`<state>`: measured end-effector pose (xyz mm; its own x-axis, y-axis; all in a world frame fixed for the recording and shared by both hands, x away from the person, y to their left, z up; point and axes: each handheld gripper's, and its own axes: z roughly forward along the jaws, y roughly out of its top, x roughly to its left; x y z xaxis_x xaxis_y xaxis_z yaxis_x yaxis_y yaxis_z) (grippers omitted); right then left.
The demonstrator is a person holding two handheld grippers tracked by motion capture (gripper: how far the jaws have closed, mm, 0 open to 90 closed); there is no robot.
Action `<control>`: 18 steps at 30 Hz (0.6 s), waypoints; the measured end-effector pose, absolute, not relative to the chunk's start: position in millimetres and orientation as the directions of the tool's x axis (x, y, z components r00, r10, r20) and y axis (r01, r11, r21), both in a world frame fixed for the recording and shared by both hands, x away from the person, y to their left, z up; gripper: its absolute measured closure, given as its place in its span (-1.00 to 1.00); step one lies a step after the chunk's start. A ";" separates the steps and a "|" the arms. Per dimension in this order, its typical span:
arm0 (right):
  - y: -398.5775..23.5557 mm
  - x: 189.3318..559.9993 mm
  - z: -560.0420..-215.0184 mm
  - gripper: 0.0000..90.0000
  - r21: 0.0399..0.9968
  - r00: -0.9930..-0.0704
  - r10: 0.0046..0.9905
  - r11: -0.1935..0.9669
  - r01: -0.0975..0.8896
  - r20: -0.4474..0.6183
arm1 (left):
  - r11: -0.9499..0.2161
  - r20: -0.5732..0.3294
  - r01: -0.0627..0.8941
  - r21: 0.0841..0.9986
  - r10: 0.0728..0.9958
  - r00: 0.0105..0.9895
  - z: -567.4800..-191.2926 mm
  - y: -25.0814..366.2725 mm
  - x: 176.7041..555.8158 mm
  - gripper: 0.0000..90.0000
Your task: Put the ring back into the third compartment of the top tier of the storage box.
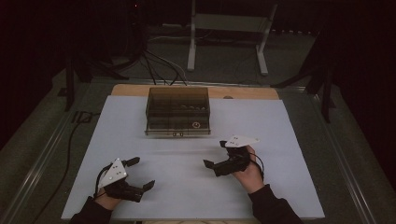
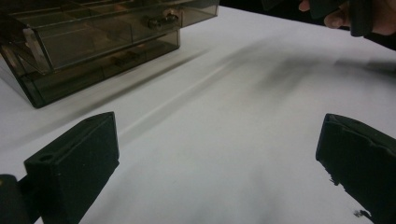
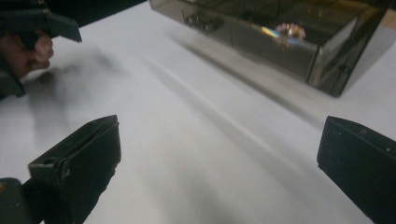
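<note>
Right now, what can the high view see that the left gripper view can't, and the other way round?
High view alone: the whole white table sheet with the bare wooden table edge behind it, a white metal stand on the floor, floor cables, and the left gripper from above. Left gripper view alone: a close look along its own black jaws, wide apart, and the round drawer knob. Both: the smoky translucent plastic drawer box and the right gripper held in a hand.
</note>
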<state>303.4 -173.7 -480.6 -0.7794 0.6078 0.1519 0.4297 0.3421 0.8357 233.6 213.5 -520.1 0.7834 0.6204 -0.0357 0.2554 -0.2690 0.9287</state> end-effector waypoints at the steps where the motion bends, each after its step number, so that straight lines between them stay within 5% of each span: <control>1: -175.1 302.8 -482.1 -1.00 0.835 -0.781 0.605 0.343 0.431 0.154 | -0.266 -0.036 0.254 0.930 0.620 0.784 -519.8 213.6 233.5 -0.99; 18: -205.9 293.4 -504.2 -1.00 0.813 -0.757 0.629 0.342 0.471 0.174 | -0.267 -0.036 0.255 0.929 0.621 0.783 -519.7 214.3 233.6 -0.99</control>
